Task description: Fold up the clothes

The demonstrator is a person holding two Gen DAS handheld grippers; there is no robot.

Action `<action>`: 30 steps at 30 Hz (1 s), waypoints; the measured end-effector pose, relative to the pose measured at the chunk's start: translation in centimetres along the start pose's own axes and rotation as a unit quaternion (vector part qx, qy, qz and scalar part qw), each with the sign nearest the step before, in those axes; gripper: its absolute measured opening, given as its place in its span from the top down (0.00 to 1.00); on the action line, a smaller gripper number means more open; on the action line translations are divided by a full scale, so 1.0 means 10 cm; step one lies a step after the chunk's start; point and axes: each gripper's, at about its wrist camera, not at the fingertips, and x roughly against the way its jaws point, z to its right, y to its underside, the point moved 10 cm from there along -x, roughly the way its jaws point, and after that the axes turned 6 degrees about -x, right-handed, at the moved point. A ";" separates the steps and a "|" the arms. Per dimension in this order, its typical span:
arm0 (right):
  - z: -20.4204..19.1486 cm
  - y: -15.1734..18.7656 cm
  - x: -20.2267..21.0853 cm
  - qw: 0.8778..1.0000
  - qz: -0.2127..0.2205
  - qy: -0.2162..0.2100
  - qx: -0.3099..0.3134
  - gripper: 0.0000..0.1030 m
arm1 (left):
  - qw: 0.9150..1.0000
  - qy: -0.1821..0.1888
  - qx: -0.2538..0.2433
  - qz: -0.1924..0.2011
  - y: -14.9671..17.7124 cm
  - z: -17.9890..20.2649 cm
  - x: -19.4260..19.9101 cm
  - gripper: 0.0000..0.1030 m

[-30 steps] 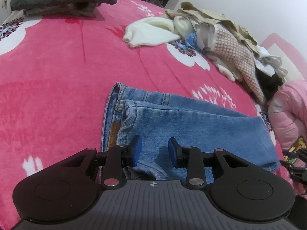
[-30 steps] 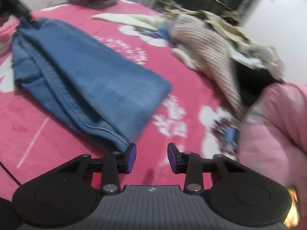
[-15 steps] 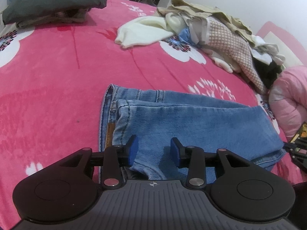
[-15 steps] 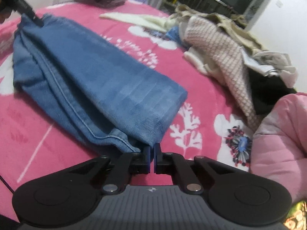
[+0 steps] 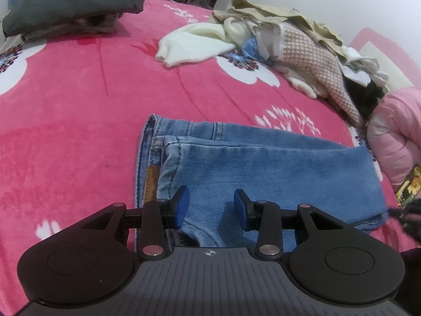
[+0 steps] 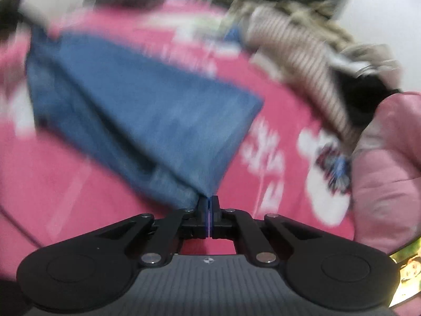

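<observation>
Folded blue jeans [image 5: 263,168] lie on the pink flowered blanket [image 5: 65,110], waistband to the left. My left gripper [image 5: 211,206] is open, its blue pads just above the jeans near the waistband end. My right gripper [image 6: 208,205] is shut on the leg-end corner of the jeans [image 6: 147,115] and lifts it off the blanket; that view is blurred by motion. The right gripper's tip shows dimly at the far right edge of the left wrist view [image 5: 405,213].
A pile of unfolded clothes [image 5: 289,42] lies at the back right, with a cream garment [image 5: 194,42] spread to its left. A dark folded stack [image 5: 65,2] sits at the back left. A pink padded jacket [image 5: 394,131] lies at the right.
My right gripper closed on the jeans' leg-end corner and has pulled it up from the blanket. My left gripper stayed open and shifted slightly over the waistband end.
</observation>
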 end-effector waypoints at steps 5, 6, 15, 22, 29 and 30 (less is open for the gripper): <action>0.19 0.05 0.14 0.999 0.000 0.040 -0.033 1.00 | 1.000 0.004 -0.002 0.004 0.00 0.00 0.00 0.62; 0.27 0.00 0.25 0.997 0.008 0.048 -0.060 1.00 | 1.000 0.005 -0.002 0.004 0.01 0.00 0.00 0.62; 0.23 -1.09 0.99 0.940 0.132 -0.058 -0.309 0.98 | 1.000 0.009 0.001 0.010 0.01 0.00 0.00 0.62; -0.34 -1.40 -0.04 0.872 0.054 -0.181 -0.452 0.97 | 1.000 0.015 0.002 0.014 0.02 -0.01 0.01 0.62; -0.22 -1.11 -0.62 0.829 0.044 -0.149 -0.538 1.00 | 1.000 0.023 0.006 0.016 0.02 -0.02 0.00 0.62; -0.22 -1.10 -0.60 0.835 0.049 -0.141 -0.529 1.00 | 1.000 0.024 0.007 0.016 0.02 -0.02 0.01 0.62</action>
